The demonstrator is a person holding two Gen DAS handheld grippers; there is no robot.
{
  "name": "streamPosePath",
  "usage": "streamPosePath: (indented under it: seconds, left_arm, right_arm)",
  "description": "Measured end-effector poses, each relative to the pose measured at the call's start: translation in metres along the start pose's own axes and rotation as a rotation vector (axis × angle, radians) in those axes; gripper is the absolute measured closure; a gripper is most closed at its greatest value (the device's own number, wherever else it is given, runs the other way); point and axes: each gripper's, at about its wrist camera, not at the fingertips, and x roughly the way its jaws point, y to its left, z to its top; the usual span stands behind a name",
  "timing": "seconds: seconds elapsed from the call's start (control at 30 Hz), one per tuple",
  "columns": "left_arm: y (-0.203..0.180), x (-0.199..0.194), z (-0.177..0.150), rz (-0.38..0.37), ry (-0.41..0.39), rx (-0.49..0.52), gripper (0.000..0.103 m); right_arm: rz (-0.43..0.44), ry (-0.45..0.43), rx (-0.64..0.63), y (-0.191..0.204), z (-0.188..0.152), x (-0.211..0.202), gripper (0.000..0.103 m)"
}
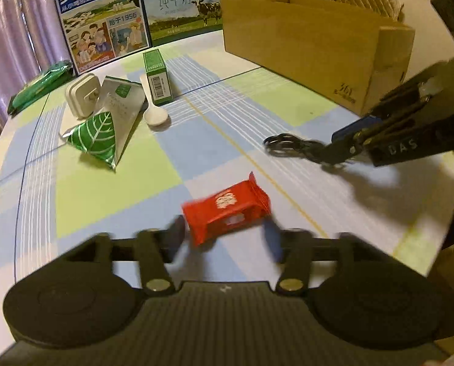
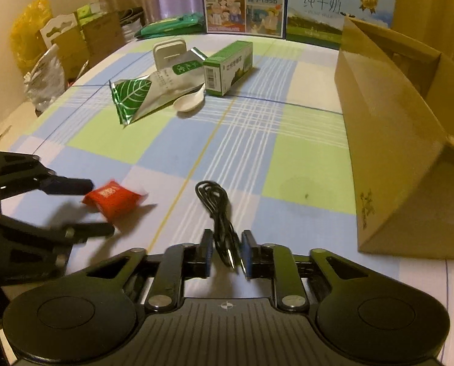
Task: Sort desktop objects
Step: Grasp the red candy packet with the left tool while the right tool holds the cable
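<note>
The right gripper is clamped on a coiled black cable, its blue-padded fingers pinching the bundle near the plug ends while the loop stretches away from the tool, its long axis running straight out toward the far side of the table; whether the loop rests on the checked tablecloth cannot be judged. To its left, the left gripper stands with its fingers apart on either side of a red snack packet, which lies tilted with its long axis running left to right across the gap; motion blur smears both the fingers and the packet, so contact cannot be made out. An open stretch of cloth separates both tools from the cluster farther back: a green-and-silver leaf-print pouch, a white spoon partly tucked under it, a green carton lying on its side, and a white square device half hidden behind the pouch. A brown cardboard box stands along the right edge, its interior mostly out of sight and its far end cut off. Two milk cartons and a green packet line the table's far rim.
</note>
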Motion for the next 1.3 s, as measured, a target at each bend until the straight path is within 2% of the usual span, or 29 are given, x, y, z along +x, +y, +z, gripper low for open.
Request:
streamPosePath:
  seconds: [0.07,0.2,0.33,0.47,0.5,0.6,0.63,0.83,1.07,1.13,1.2,1.23,1.3]
  left_arm:
    - [0.001,-0.005,-0.001,0.010,-0.001,-0.012,0.038]
    - [0.010,-0.007,0.003,-0.002,-0.001,-0.122,0.034]
    - [0.004,0.004,0.009,0.018,0.004,-0.151,0.029]
    - [0.000,0.017,0.012,0.026,0.010,-0.212,0.029]
    - [-0.002,0.020,0.013,0.032,0.010,-0.219,0.032]
    - [-0.007,0.025,0.013,0.071,0.026,-0.210,0.052]
    - [-0.006,0.024,0.012,0.078,0.020,-0.216,0.056]
    - [-0.002,0.017,0.007,0.077,0.012,-0.230,0.063]
    - [-0.003,0.008,0.003,0.081,0.007,-0.232,0.063]
    - [-0.003,0.005,0.002,0.084,0.007,-0.232,0.063]
    - [-0.002,0.004,0.000,0.083,0.011,-0.238,0.063]
    - [-0.002,0.004,0.000,0.082,0.012,-0.240,0.063]
    - [-0.003,0.001,-0.001,0.084,0.013,-0.240,0.063]
  right_arm:
    - [-0.005,-0.012,0.003,0.001,-0.004,-0.004,0.071]
    - [-0.015,-0.036,0.012,0.000,-0.008,-0.009,0.064]
    - [-0.037,-0.048,0.016,-0.002,-0.010,-0.009,0.050]
    - [-0.039,-0.059,0.005,-0.005,-0.011,-0.008,0.047]
    - [-0.038,-0.062,0.000,-0.005,-0.011,-0.008,0.047]
    - [-0.033,-0.066,-0.007,-0.006,-0.012,-0.005,0.047]
    - [-0.026,-0.067,-0.007,-0.005,-0.012,-0.004,0.047]
    - [0.008,-0.069,-0.018,0.001,-0.009,0.005,0.047]
    - [0.015,-0.079,-0.064,0.011,-0.002,0.016,0.047]
    - [0.003,-0.078,-0.088,0.013,0.000,0.022,0.049]
    - [-0.005,-0.058,-0.107,0.013,0.001,0.030,0.061]
    - [0.000,-0.063,-0.112,0.013,0.002,0.031,0.067]
    - [-0.009,-0.059,-0.130,0.016,0.002,0.030,0.088]
